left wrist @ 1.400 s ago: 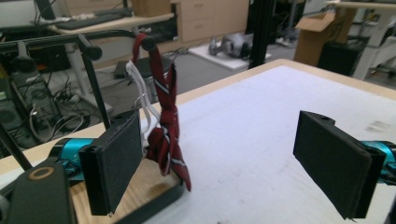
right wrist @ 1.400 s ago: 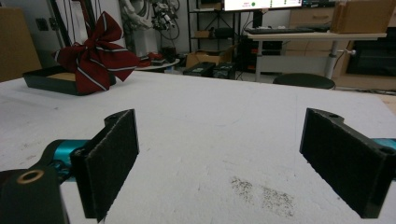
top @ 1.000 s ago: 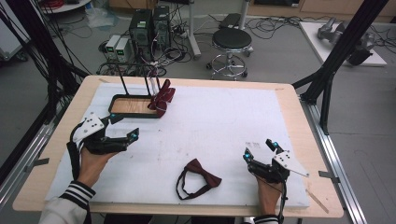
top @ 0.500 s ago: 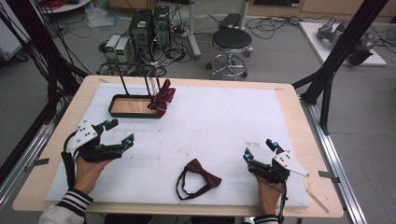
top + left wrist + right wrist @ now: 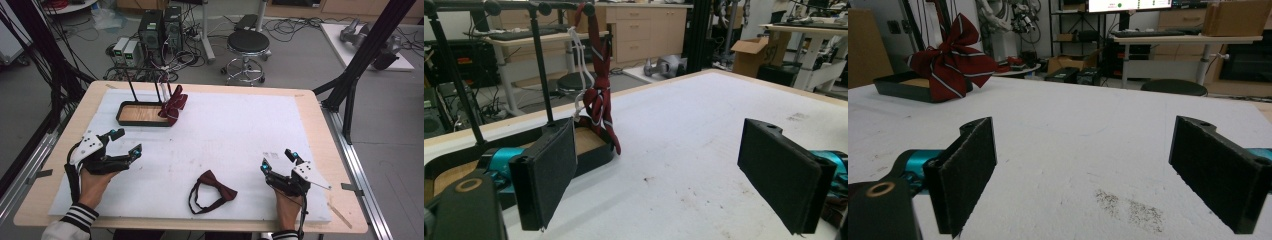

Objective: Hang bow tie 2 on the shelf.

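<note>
A plain dark red bow tie (image 5: 214, 190) with a black strap lies flat on the white mat near the front edge, between my two hands. A striped dark red bow (image 5: 173, 103) hangs from a black rack over a black tray (image 5: 135, 114) at the back left. My left gripper (image 5: 127, 142) stands open at the front left, pointing toward the mat's middle, with nothing between its jaws. From the left gripper view (image 5: 664, 170) the hanging bow (image 5: 598, 97) and tray (image 5: 589, 145) lie ahead. My right gripper (image 5: 277, 159) is open and empty at the front right; its view (image 5: 1088, 170) shows the bow (image 5: 950, 62) far off.
The white mat (image 5: 240, 130) covers most of the wooden table (image 5: 320, 125). Thin black rack posts (image 5: 132, 90) rise from the tray. Black frame legs (image 5: 350, 85) stand at the table's right, and a stool (image 5: 248, 45) and computer boxes (image 5: 160, 27) sit on the floor beyond.
My left gripper has drawn back a little toward the front left and its jaws stand wider apart. The right gripper and both bows have not moved.
</note>
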Demonstrator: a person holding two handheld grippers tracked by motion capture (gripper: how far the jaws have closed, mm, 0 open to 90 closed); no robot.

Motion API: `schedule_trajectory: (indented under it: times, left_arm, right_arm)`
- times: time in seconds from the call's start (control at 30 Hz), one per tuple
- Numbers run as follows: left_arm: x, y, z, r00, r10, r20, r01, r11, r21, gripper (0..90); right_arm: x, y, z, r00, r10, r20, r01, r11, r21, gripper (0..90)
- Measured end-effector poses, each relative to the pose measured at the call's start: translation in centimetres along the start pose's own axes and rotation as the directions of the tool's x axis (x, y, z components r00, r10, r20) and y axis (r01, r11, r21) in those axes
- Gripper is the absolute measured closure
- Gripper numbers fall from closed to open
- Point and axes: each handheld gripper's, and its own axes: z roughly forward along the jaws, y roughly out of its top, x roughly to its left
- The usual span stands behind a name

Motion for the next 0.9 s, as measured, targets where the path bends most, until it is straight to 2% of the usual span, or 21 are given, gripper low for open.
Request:
schedule_trajectory:
  times: [0.27, 0.37, 0.43, 0.6, 0.67, 0.7, 0.9]
  left_arm:
    - [-0.1, 0.4, -0.1, 1.0, 0.008, -0.001, -0.008, 1.0, -0.001, 16.4]
    - [-0.1, 0.6, -0.3, 0.9997, 0.023, -0.009, -0.023, 0.9997, 0.001, 16.4]
    - [-0.2, 0.7, -0.4, 0.9998, 0.016, -0.007, -0.016, 0.9999, 0.004, 16.4]
    - [-0.9, 0.9, -0.4, 0.9996, 0.027, -0.013, -0.026, 0.9979, 0.059, 16.4]
    - [-1.3, 1.1, -0.2, 0.9993, 0.038, -0.001, -0.038, 0.9957, 0.085, 16.4]
    - [-1.7, 1.3, 0.0, 0.9983, 0.057, 0.015, -0.058, 0.9928, 0.105, 16.4]
    - [-2.5, 2.1, 0.5, 0.9947, 0.084, 0.06, -0.091, 0.986, 0.139, 16.2]
  right_arm:
    - [0.1, 0.0, 0.0, 1.0, 0.003, -0.001, -0.003, 1.0, 0.003, 10.9]
    - [0.1, 0.0, 0.0, 1.0, 0.0, 0.0, 0.0, 1.0, 0.001, 10.9]
    - [0.1, 0.0, 0.0, 1.0, 0.001, 0.0, -0.001, 1.0, 0.002, 10.9]
    - [0.1, 0.0, 0.0, 1.0, 0.002, -0.001, -0.002, 1.0, 0.001, 10.9]
    - [0.0, 0.0, 0.0, 1.0, -0.002, -0.001, 0.002, 1.0, 0.0, 10.9]
    - [0.0, 0.0, 0.0, 1.0, -0.002, -0.001, 0.002, 1.0, 0.001, 10.9]
    - [0.0, 0.0, 0.0, 1.0, -0.001, 0.0, 0.001, 1.0, 0.0, 10.9]
